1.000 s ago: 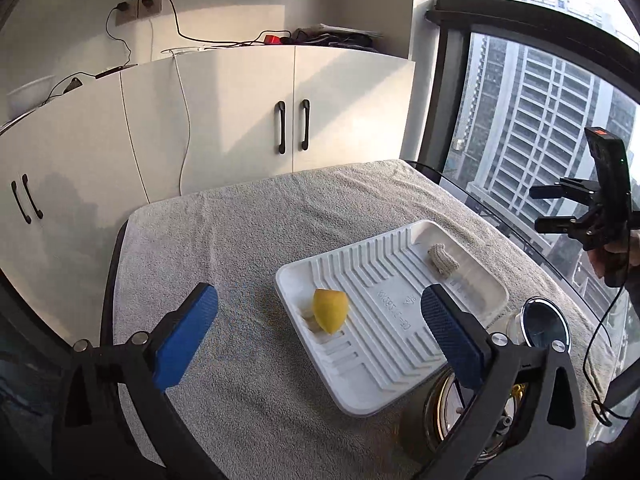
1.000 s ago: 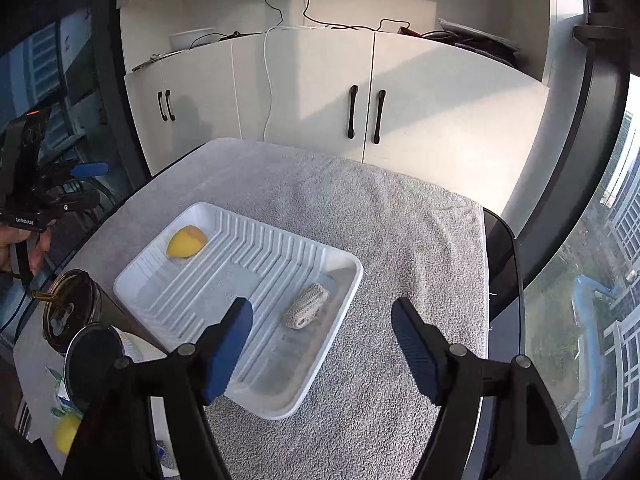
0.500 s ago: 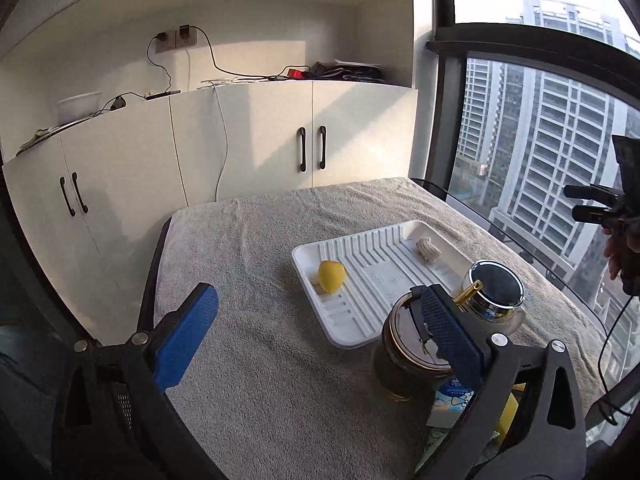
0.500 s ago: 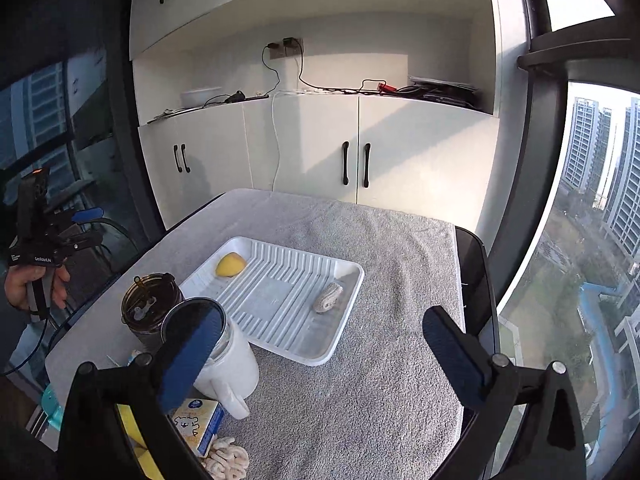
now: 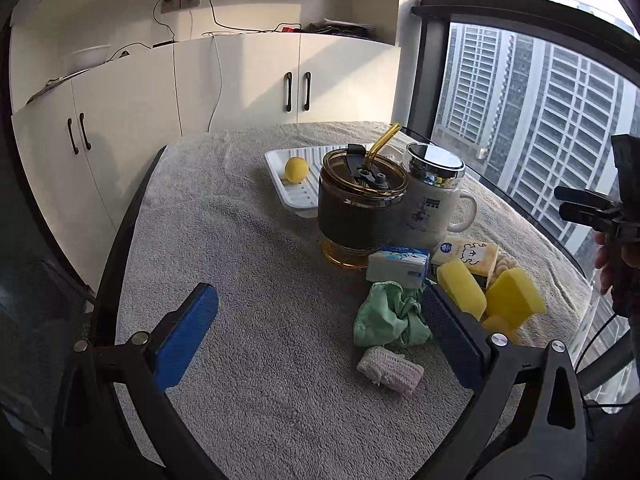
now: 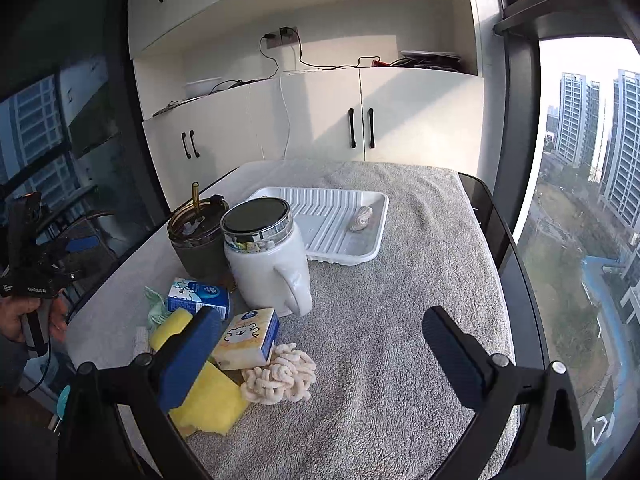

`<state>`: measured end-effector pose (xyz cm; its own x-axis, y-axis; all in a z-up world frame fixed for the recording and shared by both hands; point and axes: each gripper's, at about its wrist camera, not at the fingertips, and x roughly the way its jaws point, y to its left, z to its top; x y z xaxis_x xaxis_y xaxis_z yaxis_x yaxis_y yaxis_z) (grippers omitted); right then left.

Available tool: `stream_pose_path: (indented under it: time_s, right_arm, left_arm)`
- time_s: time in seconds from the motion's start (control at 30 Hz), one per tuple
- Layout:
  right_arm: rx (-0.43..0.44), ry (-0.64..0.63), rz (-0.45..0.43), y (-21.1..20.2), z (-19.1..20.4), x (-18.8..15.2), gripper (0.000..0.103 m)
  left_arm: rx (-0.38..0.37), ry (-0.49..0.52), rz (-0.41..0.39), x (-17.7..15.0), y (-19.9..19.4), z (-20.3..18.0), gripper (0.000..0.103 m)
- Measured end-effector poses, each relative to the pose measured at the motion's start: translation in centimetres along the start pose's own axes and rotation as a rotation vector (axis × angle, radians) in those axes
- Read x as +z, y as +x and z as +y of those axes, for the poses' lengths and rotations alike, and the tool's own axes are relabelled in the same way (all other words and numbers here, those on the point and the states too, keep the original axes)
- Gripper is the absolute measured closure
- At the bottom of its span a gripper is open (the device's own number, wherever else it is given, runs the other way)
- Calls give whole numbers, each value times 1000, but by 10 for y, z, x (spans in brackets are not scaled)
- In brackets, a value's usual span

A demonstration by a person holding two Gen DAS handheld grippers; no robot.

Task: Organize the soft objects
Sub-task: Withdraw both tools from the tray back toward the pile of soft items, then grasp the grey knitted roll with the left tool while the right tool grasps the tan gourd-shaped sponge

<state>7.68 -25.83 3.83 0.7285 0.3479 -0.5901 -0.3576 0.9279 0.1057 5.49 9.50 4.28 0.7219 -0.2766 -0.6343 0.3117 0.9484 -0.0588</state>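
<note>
A white ribbed tray (image 5: 296,194) (image 6: 340,248) lies at the far side of the towel-covered table, holding a yellow soft ball (image 5: 296,169) and a beige knitted roll (image 6: 361,218). Near me lie a green cloth (image 5: 386,316), another knitted roll (image 5: 390,369), yellow sponges (image 5: 514,298) (image 6: 208,398), a cream chenille piece (image 6: 278,376) and two tissue packs (image 5: 398,266) (image 6: 246,338). My left gripper (image 5: 320,336) is open and empty above the towel, left of the green cloth. My right gripper (image 6: 320,356) is open and empty over the chenille piece.
A dark tumbler with a yellow straw (image 5: 360,208) (image 6: 198,236) and a white lidded mug (image 5: 432,204) (image 6: 268,264) stand between the soft things and the tray. The table edge and window glass (image 6: 520,272) run along the right. White cabinets (image 5: 240,84) stand behind.
Both grippers have pulled back from the tray toward the near end of the table, bringing the tumbler, mug and pile of soft things into view. Both stay open and empty.
</note>
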Motion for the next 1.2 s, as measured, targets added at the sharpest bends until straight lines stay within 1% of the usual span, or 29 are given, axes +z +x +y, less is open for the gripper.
stream_pose_path:
  time_s: [0.13, 0.23, 0.3, 0.37, 0.47, 0.57, 0.67, 0.7, 0.77, 0.83, 0.87, 1.13, 1.2]
  right_arm:
    - [23, 15, 15, -9, 27, -32, 0]
    - [50, 48, 27, -14, 49, -53, 0]
    - [43, 42, 35, -15, 66, -66, 0]
    - [25, 24, 35, -15, 84, -76, 0]
    - [43, 8, 65, -7, 101, -86, 0]
    - [33, -27, 95, 5, 114, -90, 6]
    - [51, -19, 133, 21, 117, -92, 12]
    - [46, -16, 150, 27, 117, -93, 14]
    - [58, -4, 183, 37, 117, -95, 22]
    - [71, 0, 200, 43, 119, -96, 24]
    - [76, -3, 203, 45, 120, -96, 27]
    - [81, -8, 218, 63, 123, -92, 28]
    - [83, -3, 225, 67, 122, -92, 31]
  left_arm:
    - [-34, 16, 39, -23, 1, -20, 0]
    - [-20, 42, 56, -39, 5, -34, 0]
    - [-16, 50, 63, -45, 9, -40, 0]
    - [-32, 48, 72, -48, 13, -44, 0]
    - [-55, 45, 103, -53, 24, -47, 0]
    - [-79, 34, 113, -55, 30, -44, 0]
    - [-108, 45, 130, -52, 40, -43, 0]
    - [-103, 49, 141, -52, 44, -43, 0]
    - [-103, 66, 154, -50, 52, -44, 0]
    - [-111, 78, 167, -48, 57, -44, 0]
    - [-113, 84, 173, -48, 60, -45, 0]
    - [-111, 75, 197, -41, 74, -37, 0]
    - [-111, 72, 201, -42, 77, -35, 1]
